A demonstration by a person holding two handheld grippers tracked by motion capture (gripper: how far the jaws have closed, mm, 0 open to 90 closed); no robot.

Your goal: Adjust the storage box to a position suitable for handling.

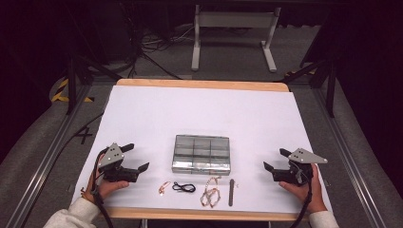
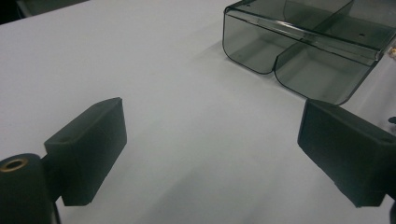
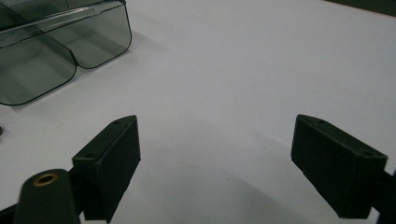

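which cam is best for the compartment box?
High view: the whole clear compartment box shows from above, its dividers visible, mid-table between both hand-held grippers. The left gripper view catches just a near corner with two compartments; the right gripper view catches a corner at its top-left edge.

One clear compartment box (image 1: 201, 154) on the white table (image 1: 199, 109), six sections by the look of it, three across and two deep. Four small items in a row in front: one pink clip (image 1: 164, 187), one black cord loop (image 1: 184, 187), one beaded chain (image 1: 210, 192), one dark stick (image 1: 231, 192). Two grippers: left gripper (image 1: 138, 157), right gripper (image 1: 274, 159). Two hands.
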